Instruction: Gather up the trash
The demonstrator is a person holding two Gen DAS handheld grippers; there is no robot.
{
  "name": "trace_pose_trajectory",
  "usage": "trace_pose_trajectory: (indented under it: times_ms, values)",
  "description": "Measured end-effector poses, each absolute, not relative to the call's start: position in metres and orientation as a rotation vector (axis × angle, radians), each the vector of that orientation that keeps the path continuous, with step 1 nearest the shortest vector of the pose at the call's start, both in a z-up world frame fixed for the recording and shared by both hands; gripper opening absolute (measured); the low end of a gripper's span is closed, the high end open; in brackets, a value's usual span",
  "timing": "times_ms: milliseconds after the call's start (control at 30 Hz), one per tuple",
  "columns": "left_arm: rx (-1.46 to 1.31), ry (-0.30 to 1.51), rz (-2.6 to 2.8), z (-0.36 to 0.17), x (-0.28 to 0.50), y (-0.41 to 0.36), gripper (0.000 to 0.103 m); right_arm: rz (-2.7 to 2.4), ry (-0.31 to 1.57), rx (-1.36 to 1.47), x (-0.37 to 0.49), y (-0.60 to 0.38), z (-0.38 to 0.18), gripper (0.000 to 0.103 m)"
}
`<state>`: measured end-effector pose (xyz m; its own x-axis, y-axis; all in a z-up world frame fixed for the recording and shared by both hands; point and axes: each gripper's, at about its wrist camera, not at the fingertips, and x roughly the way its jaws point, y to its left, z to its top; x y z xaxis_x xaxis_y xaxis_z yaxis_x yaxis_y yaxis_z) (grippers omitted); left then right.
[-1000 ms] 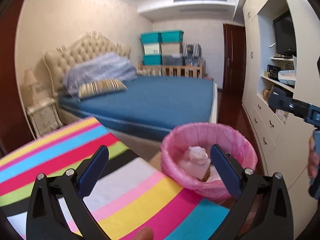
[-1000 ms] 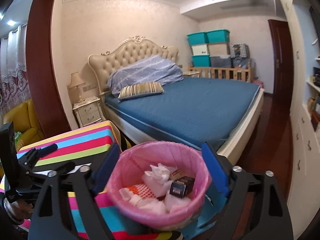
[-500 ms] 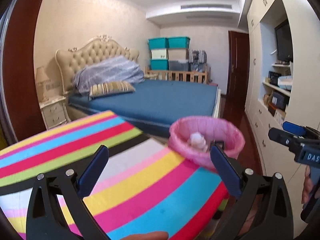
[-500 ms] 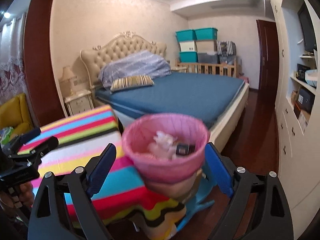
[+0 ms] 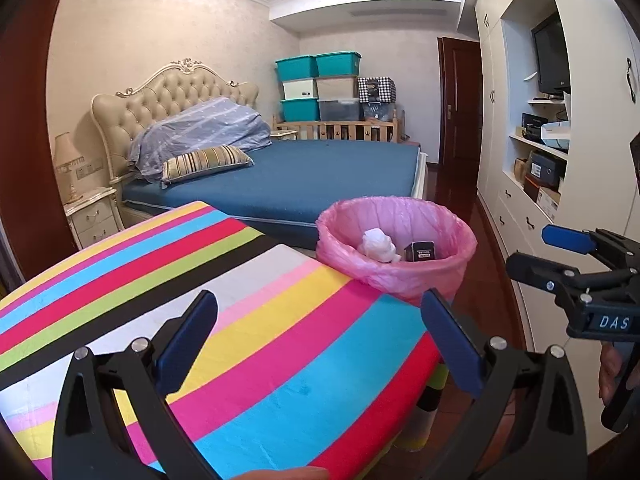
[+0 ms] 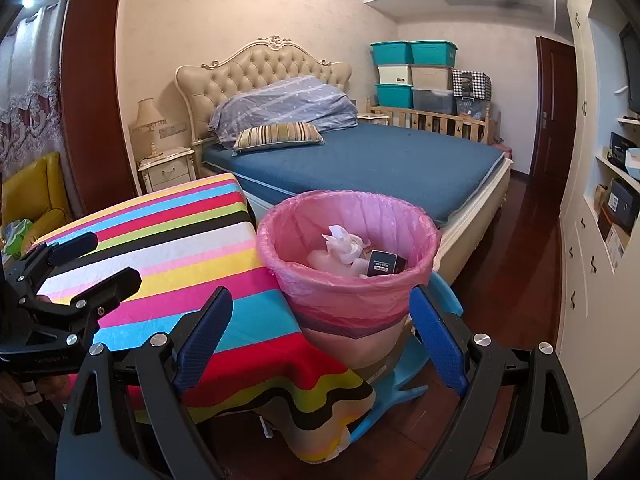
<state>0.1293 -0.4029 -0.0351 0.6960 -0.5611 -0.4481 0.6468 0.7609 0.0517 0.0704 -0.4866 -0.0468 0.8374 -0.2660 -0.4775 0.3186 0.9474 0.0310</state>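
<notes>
Two spread, empty grippers (image 5: 320, 344) (image 6: 320, 332) face the trash bin (image 6: 348, 276).

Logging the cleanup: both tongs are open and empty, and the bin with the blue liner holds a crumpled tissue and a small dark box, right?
Not quite: the bin has a pink liner, as the right wrist view shows. The rest stands: left tongs and right tongs open and empty, tissue and dark box inside.

Legible: white letters "DAS" on the black body of the right gripper (image 5: 560, 256), right edge of the left wrist view. The small black box (image 6: 382, 263) in the pink-lined bin (image 6: 348, 280) carries a label, unreadable. No other text can be read.
</notes>
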Motion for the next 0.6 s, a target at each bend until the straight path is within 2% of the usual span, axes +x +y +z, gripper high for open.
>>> trace_pose_trajectory:
  times_ms: [600]
  values:
    - [0.184, 0.439, -0.678, -0.031, 0.134, -0.3987, 0.098, -0.284, 0.505, 0.092, 0.073, -0.481, -0.0468, 0.084]
